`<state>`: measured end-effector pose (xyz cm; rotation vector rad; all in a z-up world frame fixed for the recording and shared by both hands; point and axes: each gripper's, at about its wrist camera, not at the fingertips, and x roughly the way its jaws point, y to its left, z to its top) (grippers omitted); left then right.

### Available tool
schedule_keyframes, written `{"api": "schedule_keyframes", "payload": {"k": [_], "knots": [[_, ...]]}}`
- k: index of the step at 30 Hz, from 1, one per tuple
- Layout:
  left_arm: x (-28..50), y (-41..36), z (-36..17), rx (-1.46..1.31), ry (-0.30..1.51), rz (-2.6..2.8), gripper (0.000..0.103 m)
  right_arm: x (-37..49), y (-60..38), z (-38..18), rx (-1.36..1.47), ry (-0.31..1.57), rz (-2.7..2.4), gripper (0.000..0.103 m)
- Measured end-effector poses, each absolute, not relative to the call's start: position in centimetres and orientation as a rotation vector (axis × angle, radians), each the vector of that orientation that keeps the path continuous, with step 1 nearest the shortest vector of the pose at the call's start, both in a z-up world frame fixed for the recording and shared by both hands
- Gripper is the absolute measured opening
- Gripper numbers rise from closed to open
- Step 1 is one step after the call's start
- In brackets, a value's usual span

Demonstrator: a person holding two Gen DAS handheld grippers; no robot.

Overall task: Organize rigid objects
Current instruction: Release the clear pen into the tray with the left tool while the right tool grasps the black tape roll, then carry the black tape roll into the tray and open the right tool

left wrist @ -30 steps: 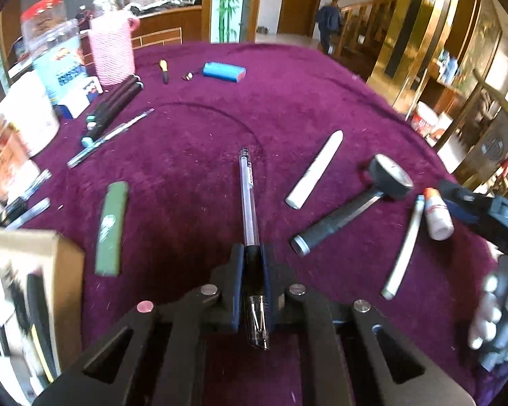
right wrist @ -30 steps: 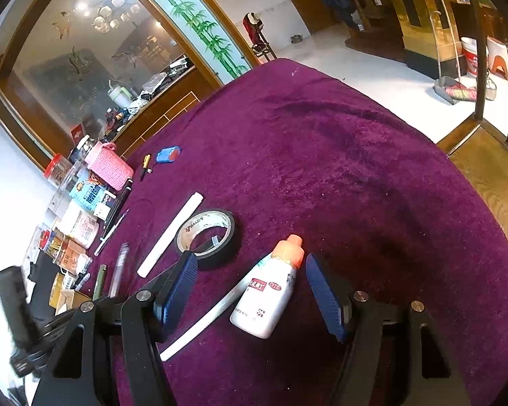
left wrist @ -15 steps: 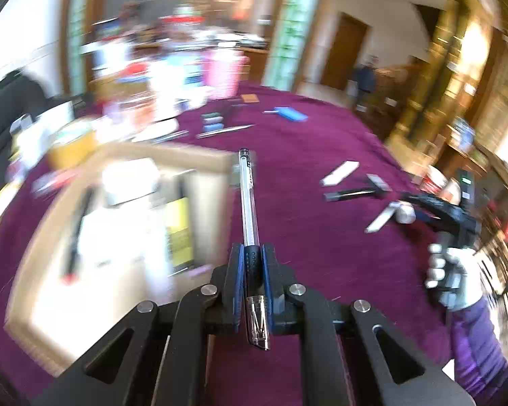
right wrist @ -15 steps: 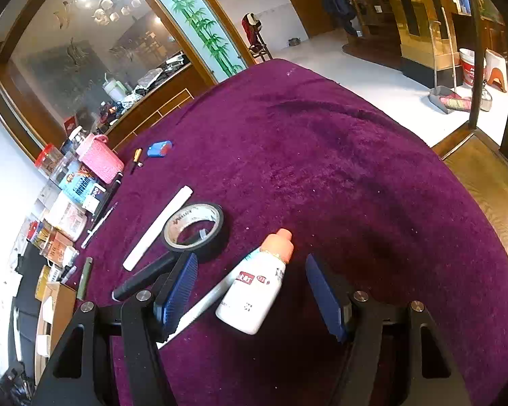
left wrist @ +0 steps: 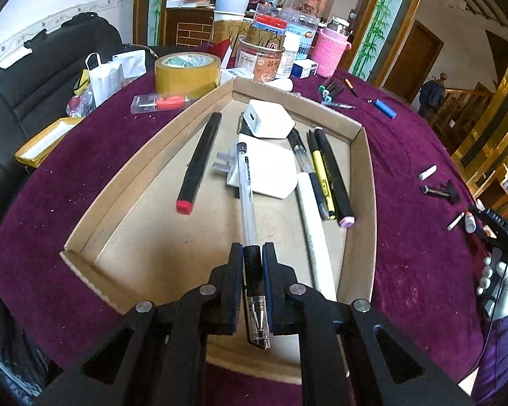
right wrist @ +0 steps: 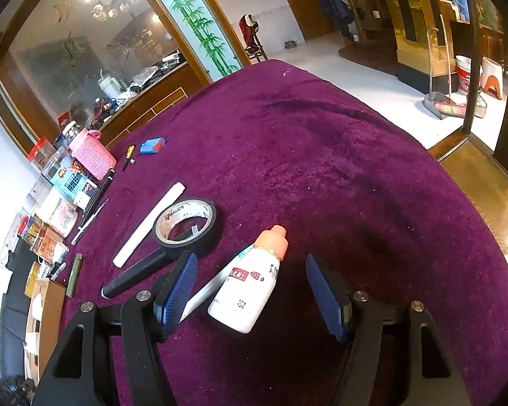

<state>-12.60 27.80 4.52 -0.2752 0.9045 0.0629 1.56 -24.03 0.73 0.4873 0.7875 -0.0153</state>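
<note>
Pen (left wrist: pixel 246 199) in left gripper (left wrist: pixel 253 264) now over cardboard tray (left wrist: pixel 359 182), earlier over cloth.

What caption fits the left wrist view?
Left gripper holds a clear pen over the cardboard tray of pens and chargers.

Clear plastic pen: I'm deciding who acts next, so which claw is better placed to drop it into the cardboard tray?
Left. The left claw grips the clear plastic pen above the cardboard tray. The right claw stands open around a white bottle with an orange cap.
</note>
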Motion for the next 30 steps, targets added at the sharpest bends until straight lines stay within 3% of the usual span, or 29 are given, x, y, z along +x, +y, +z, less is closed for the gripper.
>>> {"api": "schedule_keyframes", "payload": {"k": [2, 4, 9, 15, 22, 30], "knots": [[-12.8, 27.8, 4.7, -0.288, 0.879, 0.041, 0.021, 1.5, -24.1, 0.7, 0.488, 0.787, -0.016, 0.070], [-13.2, 27.7, 4.9, -0.297, 0.865, 0.030, 0.037, 1.4, -24.1, 0.8, 0.484, 0.780, -0.020, 0.070], [-14.4, 27.8, 6.8, -0.274, 0.816, 0.012, 0.048, 1.5, -22.2, 4.0, 0.374, 0.758, 0.055, 0.071], [-16.3, 28.2, 8.5, -0.263, 0.777, 0.023, 0.050, 6.2, -16.9, 5.2, 0.118, 0.865, 0.172, 0.070], [-18.6, 30.7, 9.1, -0.271, 0.772, 0.090, 0.055, 10.4, -14.9, 2.1, 0.030, 0.973, 0.153, 0.015], [-18.3, 33.0, 7.9, -0.327, 0.767, 0.093, 0.055, 6.3, -14.5, 6.2, 0.129, 0.871, 0.211, 0.014]]}}
